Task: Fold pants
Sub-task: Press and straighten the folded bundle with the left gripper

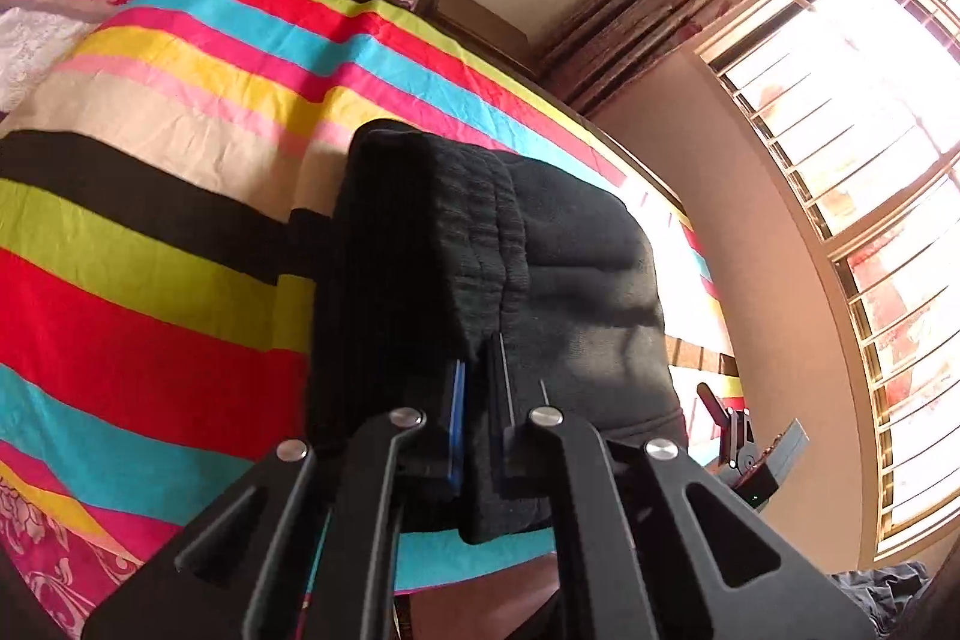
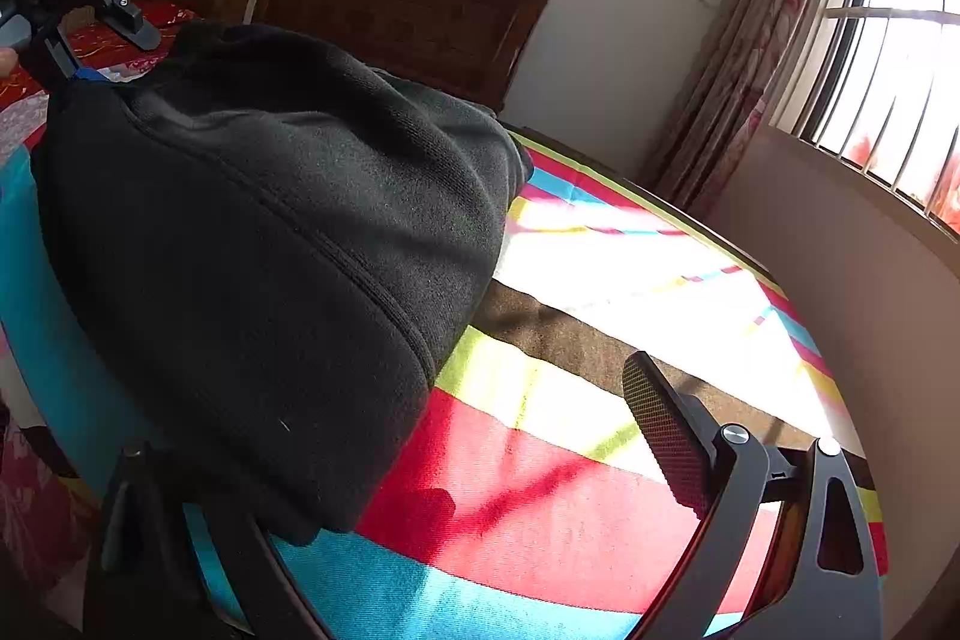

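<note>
Pants, black and of thick fleece, lie in a bundle on the striped bed cover, near the bed edge that faces the window. The left gripper has its jaws closed together on a fold of this cloth, with the elastic waistband rising straight ahead of it, toward twelve o'clock in its own view. The cloth hangs down on both sides of the pinched place, so this part of the pants is a little lifted from the cover.

In the right wrist view the same pants fill the area from nine to twelve o'clock. The right gripper stands wide open. Its one finger, with a textured pad, is at four o'clock over the red stripe and is well apart from the cloth. The other finger is at seven o'clock and the hem of the pants covers it, so I cannot tell if it touches the cloth from below. Nothing is gripped between these jaws.

At ten o'clock in the right wrist view the left gripper appears again, at the far end of the bundle. A wooden headboard stands behind the bed, and a flowered curtain hangs at two o'clock beside the window.
</note>
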Motion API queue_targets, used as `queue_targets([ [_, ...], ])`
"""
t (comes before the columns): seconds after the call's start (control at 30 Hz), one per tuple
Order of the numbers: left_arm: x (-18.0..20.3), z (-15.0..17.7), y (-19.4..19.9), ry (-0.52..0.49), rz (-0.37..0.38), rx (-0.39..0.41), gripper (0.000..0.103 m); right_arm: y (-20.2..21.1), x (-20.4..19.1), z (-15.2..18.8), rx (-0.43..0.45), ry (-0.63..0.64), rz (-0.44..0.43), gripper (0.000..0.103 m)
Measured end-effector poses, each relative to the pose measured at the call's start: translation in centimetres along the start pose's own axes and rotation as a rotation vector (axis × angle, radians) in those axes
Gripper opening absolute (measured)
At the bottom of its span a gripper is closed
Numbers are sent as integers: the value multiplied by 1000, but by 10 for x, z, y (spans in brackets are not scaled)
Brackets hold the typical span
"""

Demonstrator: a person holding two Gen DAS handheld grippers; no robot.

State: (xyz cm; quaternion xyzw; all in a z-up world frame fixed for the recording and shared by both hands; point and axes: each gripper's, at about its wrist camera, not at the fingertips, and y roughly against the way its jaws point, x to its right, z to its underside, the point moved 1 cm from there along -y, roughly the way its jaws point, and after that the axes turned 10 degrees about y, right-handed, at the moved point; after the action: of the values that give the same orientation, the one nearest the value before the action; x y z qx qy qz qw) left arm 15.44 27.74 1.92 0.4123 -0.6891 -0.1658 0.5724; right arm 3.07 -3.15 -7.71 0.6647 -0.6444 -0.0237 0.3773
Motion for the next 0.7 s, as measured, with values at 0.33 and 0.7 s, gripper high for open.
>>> queue_targets([
  [0.33,-32,8,-11,78,61,9,17,-1,6,1,7,2,-11,92],
  [0.7,126,78,-4,-421,-61,201,85,-6,10,1,-2,13,-47,92],
])
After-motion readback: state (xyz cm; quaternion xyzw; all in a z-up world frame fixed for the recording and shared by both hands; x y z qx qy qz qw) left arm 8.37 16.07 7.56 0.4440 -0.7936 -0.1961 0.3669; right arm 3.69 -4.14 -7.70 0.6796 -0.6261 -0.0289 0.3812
